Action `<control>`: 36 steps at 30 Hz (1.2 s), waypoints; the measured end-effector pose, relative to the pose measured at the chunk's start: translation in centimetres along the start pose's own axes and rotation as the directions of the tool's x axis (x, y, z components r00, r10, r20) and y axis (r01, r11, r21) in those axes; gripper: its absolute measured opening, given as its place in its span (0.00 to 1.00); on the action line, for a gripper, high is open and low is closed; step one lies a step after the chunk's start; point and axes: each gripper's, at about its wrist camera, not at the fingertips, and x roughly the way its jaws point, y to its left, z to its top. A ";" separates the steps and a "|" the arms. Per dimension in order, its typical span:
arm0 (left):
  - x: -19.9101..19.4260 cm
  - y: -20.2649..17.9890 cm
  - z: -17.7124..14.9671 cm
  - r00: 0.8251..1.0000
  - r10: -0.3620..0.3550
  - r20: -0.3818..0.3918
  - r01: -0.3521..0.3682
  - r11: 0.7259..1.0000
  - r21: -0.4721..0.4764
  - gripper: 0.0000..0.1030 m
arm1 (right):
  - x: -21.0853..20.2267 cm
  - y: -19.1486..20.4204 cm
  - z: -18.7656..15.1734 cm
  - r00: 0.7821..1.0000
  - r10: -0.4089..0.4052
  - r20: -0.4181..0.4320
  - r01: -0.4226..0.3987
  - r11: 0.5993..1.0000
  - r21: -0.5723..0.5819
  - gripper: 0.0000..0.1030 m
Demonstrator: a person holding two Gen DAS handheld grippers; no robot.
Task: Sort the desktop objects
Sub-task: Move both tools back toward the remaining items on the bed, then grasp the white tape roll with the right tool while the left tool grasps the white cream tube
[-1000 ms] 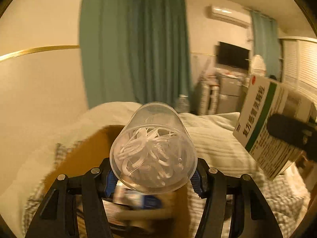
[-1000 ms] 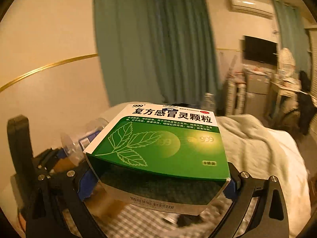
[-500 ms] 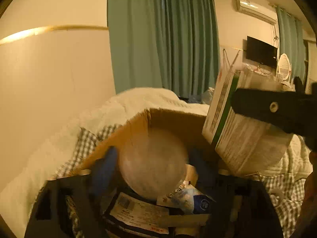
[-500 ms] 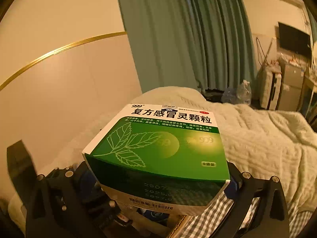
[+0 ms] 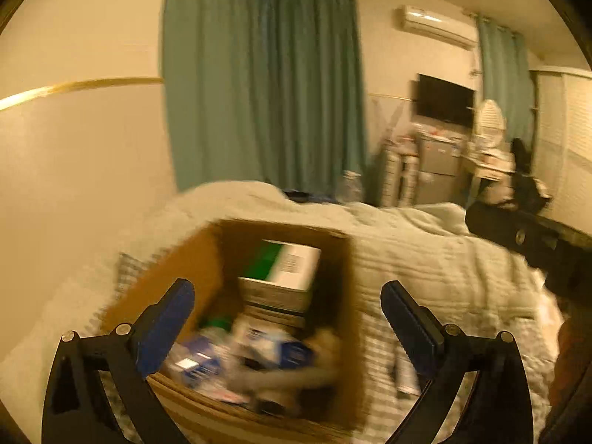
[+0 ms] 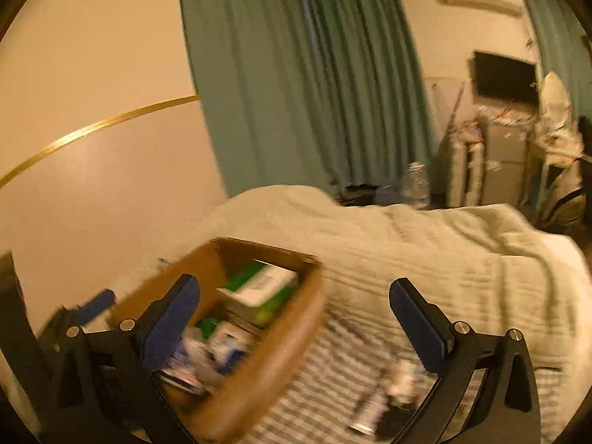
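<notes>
- Left gripper (image 5: 286, 310) — we log its jaws as opening, spread wide, with nothing between the blue pads (image 5: 166, 325); it hangs over the near end of the box.
- Right gripper (image 6: 296, 314) — we log its jaws as spread wide and empty; in the left wrist view one of its black fingers juts in at 3 o'clock.
- Cardboard box (image 5: 351, 318) — open-topped, brown, resting on the bed; in the left wrist view it fills the middle toward 6 o'clock, in the right wrist view (image 6: 296, 333) it sits toward 7 o'clock.
- Green-and-white medicine box (image 5: 292, 264) — we find it inside the cardboard box at the far end, lying on top of other flat packs, barcode side showing; the right wrist view (image 6: 259, 281) agrees.
- Blue-and-white packets (image 5: 199, 362) — heaped in the near end of the cardboard box; they are blurred and we cannot tell them apart.
- Checked sheet (image 6: 314, 388) — under the cardboard box, with a few small dark items (image 6: 373, 407) lying loose on it at 5 o'clock, too blurred to name.
- Pale quilt (image 6: 425, 251) — bunched behind the cardboard box, running toward 3 o'clock.
- Green curtains (image 5: 259, 92) — hanging at 12 o'clock.
- Black screen (image 5: 444, 98) — on the wall at 2 o'clock.
</notes>
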 end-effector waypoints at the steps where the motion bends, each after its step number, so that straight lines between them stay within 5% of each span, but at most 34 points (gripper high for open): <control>1: -0.2 -1.0 -0.3 0.999 -0.036 -0.018 0.036 0.999 0.003 1.00 | -1.0 -0.7 -0.6 0.999 -0.033 0.004 0.033 0.999 -0.009 1.00; 4: -0.2 -4.2 -1.4 0.987 -0.141 -0.082 0.142 0.990 0.008 1.00 | -3.7 -3.4 -2.7 0.993 -0.115 -0.004 0.115 0.993 -0.010 1.00; 8: 2.4 -8.6 -4.1 0.963 -0.186 -0.193 0.196 0.980 0.034 1.00 | -5.0 -8.0 -5.6 0.981 -0.179 -0.078 0.182 0.983 0.034 1.00; 14: 4.8 -14.3 -7.7 0.990 -0.012 -0.143 0.055 0.953 0.297 1.00 | -2.2 -14.3 -11.0 0.947 -0.237 -0.216 0.257 0.964 0.071 0.99; 17: 5.1 -15.9 -8.7 0.994 -0.016 -0.111 0.053 0.941 0.334 1.00 | 0.2 -16.1 -12.9 0.932 -0.252 -0.261 0.275 0.960 0.055 0.87; 21: 4.2 -16.3 -8.5 0.988 -0.104 -0.116 0.133 0.949 0.287 1.00 | 4.1 -18.3 -15.0 0.905 -0.235 -0.354 0.274 0.960 0.063 0.53; 23: 3.0 -16.8 -8.1 0.972 -0.184 -0.147 0.217 0.941 0.259 1.00 | 5.6 -18.9 -15.5 0.897 -0.226 -0.381 0.269 0.961 0.062 0.52; 26: 2.2 -18.2 -8.3 0.967 -0.226 -0.118 0.252 0.919 0.303 1.00 | 7.7 -20.1 -16.2 0.882 -0.205 -0.423 0.266 0.960 0.089 0.52; 29: 5.5 -19.5 -9.6 0.982 -0.131 -0.139 0.177 0.901 0.396 1.00 | 9.5 -21.3 -17.1 0.868 -0.170 -0.466 0.255 0.959 0.126 0.52; 33: 12.5 -17.5 -11.4 0.959 -0.057 -0.279 0.143 0.943 0.300 1.00 | 12.1 -21.9 -18.5 0.818 -0.175 -0.548 0.286 0.950 0.124 0.52; 36: 15.7 -16.3 -12.7 0.944 0.001 -0.330 0.102 0.949 0.297 1.00 | 13.9 -22.6 -20.2 0.767 -0.175 -0.617 0.316 0.940 0.127 0.33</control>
